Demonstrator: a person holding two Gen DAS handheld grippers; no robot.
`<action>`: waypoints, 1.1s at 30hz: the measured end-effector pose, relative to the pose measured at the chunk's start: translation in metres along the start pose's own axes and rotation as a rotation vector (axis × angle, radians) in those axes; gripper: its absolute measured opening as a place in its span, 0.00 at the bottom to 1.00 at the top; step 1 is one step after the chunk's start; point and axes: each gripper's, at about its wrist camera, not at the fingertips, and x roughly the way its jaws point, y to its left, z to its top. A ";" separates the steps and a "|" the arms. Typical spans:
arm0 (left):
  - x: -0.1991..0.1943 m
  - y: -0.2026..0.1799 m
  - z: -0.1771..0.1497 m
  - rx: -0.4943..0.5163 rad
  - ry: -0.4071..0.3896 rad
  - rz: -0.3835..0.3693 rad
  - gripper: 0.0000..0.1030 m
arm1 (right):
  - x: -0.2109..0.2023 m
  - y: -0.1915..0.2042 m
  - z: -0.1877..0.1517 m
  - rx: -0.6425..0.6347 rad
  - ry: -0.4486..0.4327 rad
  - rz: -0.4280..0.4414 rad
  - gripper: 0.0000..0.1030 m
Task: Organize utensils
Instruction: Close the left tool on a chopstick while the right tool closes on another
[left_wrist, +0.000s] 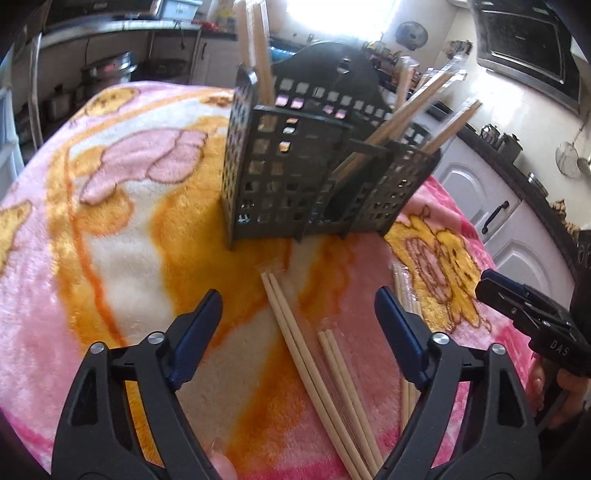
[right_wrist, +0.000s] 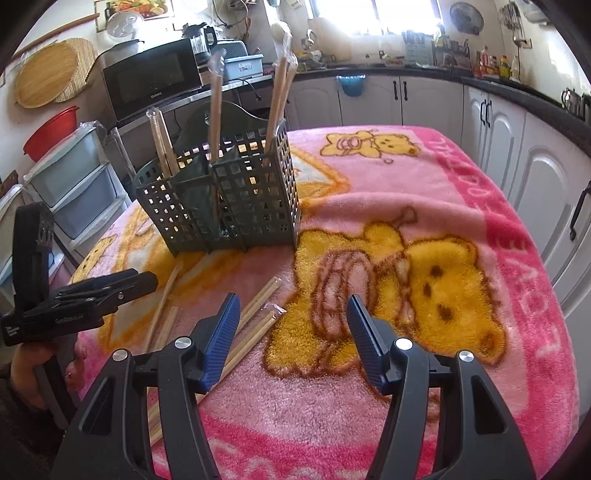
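A dark lattice utensil caddy (left_wrist: 295, 173) (right_wrist: 229, 192) stands on the blanket, with several plastic-wrapped chopstick pairs (left_wrist: 406, 110) (right_wrist: 214, 99) upright in its compartments. More wrapped chopsticks (left_wrist: 306, 354) (right_wrist: 255, 332) lie loose on the blanket in front of it. My left gripper (left_wrist: 299, 299) hovers open above those loose pairs, which run between its fingers without touching the pads. My right gripper (right_wrist: 292, 300) is open too, with only blanket between its fingers and the loose chopsticks just off its left finger. Each gripper shows at the edge of the other's view.
A pink and orange bear blanket (right_wrist: 424, 206) covers the table. White kitchen cabinets (right_wrist: 517, 155) run along the right and back. A microwave (right_wrist: 151, 81) and plastic drawers (right_wrist: 74, 184) stand behind the caddy on the left. A hand (right_wrist: 33, 373) holds the left gripper's handle.
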 end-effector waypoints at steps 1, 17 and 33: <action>0.004 0.004 0.001 -0.018 0.015 -0.011 0.68 | 0.002 0.000 0.001 0.003 0.007 0.004 0.56; 0.032 0.020 0.011 -0.096 0.091 -0.044 0.48 | 0.068 0.010 0.018 0.024 0.172 0.057 0.48; 0.041 0.023 0.016 -0.055 0.086 0.030 0.20 | 0.096 0.020 0.023 0.022 0.218 0.006 0.29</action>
